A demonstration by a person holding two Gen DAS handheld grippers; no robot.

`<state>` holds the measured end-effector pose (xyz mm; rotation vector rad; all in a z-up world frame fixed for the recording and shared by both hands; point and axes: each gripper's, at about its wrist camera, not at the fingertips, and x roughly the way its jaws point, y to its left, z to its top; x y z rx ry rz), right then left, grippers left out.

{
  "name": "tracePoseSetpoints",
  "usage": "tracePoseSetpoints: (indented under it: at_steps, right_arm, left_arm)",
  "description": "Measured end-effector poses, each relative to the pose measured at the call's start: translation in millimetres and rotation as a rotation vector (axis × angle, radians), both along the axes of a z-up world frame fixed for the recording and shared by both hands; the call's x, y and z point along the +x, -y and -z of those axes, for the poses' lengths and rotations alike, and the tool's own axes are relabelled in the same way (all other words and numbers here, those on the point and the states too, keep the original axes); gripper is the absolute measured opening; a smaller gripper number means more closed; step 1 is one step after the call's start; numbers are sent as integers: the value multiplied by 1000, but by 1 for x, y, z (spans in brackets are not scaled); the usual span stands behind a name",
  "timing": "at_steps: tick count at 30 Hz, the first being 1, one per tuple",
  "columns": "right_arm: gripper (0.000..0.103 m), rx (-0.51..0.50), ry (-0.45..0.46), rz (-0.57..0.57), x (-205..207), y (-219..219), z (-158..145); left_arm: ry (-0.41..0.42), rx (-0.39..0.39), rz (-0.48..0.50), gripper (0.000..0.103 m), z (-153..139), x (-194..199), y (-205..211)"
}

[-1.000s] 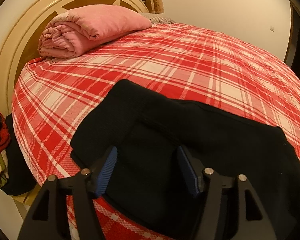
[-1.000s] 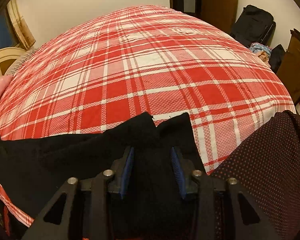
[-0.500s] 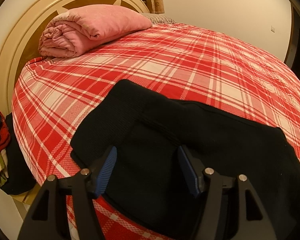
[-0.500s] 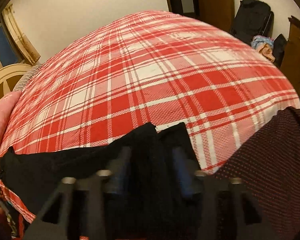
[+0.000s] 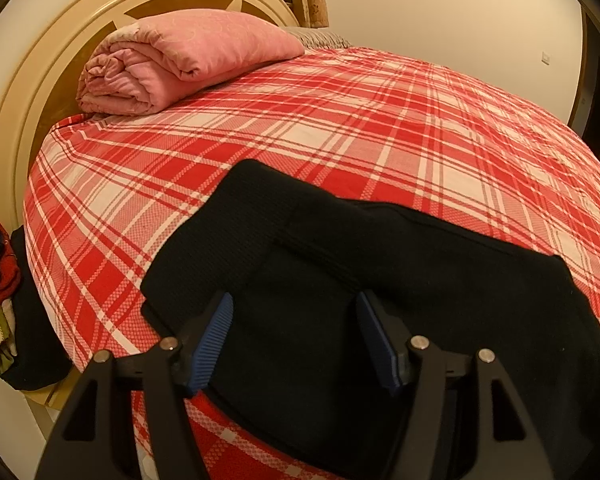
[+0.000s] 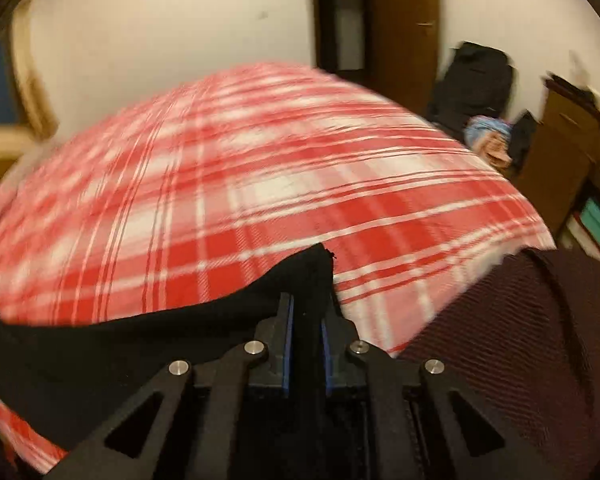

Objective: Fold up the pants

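While the black pants point(image 5: 380, 280) lie lengthwise, lower left to right, on the plaid bed point(image 5: 340, 128):
My right gripper point(image 6: 307, 332) just closed, pinching a pants corner; left gripper point(image 5: 294, 340) gapes wide above fabric, w/o grip.

Legible text, labels, brands, numbers, signs: none in either view; the right wrist view is motion-blurred.

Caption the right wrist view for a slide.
Right gripper pinching black pants on a red plaid bed.

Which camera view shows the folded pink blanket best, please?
The left wrist view: the pink blanket lies sharp and whole by the headboard. The right wrist view is blurred and catches only a pink smear at its left edge.
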<state>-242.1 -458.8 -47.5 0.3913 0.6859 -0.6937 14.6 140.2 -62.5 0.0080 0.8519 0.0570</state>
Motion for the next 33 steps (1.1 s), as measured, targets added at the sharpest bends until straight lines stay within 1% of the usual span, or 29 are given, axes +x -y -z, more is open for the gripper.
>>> tracePoseSetpoints:
  at_steps: [3, 5, 6, 7, 8, 9, 11, 12, 13, 14, 15, 16, 18, 19, 20, 21, 22, 24, 25, 26, 28, 29, 31, 33]
  right_arm:
    - [12, 55, -23, 3, 1, 9, 20]
    - [13, 145, -41, -13, 7, 20, 29]
    - [19, 153, -43, -8, 7, 21, 29]
    - [33, 158, -61, -4, 7, 24, 30]
    - [42, 153, -88, 3, 7, 25, 31]
    - [49, 141, -91, 7, 4, 25, 28]
    - [50, 78, -75, 113, -12, 23, 11]
    - [50, 22, -61, 192, -24, 19, -2]
    - [50, -36, -38, 234, -33, 8, -16]
    - [50, -89, 6, 213, -38, -9, -29]
    - [50, -103, 42, 150, -37, -24, -36]
    - [50, -86, 76, 35, -31, -44, -42]
    - [50, -7, 94, -181, -9, -84, -40]
    - [50, 80, 120, -318, 7, -111, -34]
    - [50, 148, 138, -395, 17, -126, -28]
    - [50, 248, 158, -496, 31, -149, -17]
    - [50, 330, 168, -571, 44, -169, -6]
    - [50, 454, 166, -665, 61, -197, 15]
    - [50, 515, 157, -706, 69, -212, 27]
    - [50, 545, 140, -730, 76, -224, 37]
    - [50, 571, 95, -734, 85, -239, 54]
    - [50, 597, 99, -726, 87, -241, 61]
    - [50, 629, 140, -704, 86, -239, 65]
    - [50, 637, 166, -679, 85, -234, 66]
  left_arm:
    - [6, 2, -5, 67, 1, -1, 1]
    - [7, 5, -4, 67, 1, -1, 1]
    - [6, 3, -3, 67, 1, -1, 1]
    - [4, 2, 0, 67, 0, -1, 1]
    - [2, 2, 4, 67, 0, -1, 1]
    - [1, 6, 9, 67, -1, -2, 0]
    - [8, 21, 17, 67, -6, -6, 0]
    - [22, 31, 25, 68, -10, -10, 2]
    - [43, 45, 40, 68, -14, -15, 4]
    - [59, 53, 55, 68, -18, -19, 7]
    - [86, 56, 93, 68, -24, -26, 11]
    - [106, 56, 127, 68, -28, -33, 16]
    - [141, 61, 216, 68, -37, -48, 31]
    - [149, 57, 252, 68, -39, -54, 37]
    - [153, 38, 297, 68, -41, -61, 45]
    - [147, 14, 336, 71, -42, -67, 51]
    - [134, -9, 377, 72, -42, -72, 58]
    - [114, -25, 447, 73, -38, -83, 73]
    - [108, -22, 472, 73, -36, -87, 79]
    - [99, -18, 506, 73, -33, -92, 87]
    - [95, -12, 533, 73, -30, -96, 98]
    - [92, -20, 543, 73, -29, -98, 102]
    - [81, -34, 558, 75, -28, -98, 105]
    - [67, -27, 560, 76, -24, -97, 106]
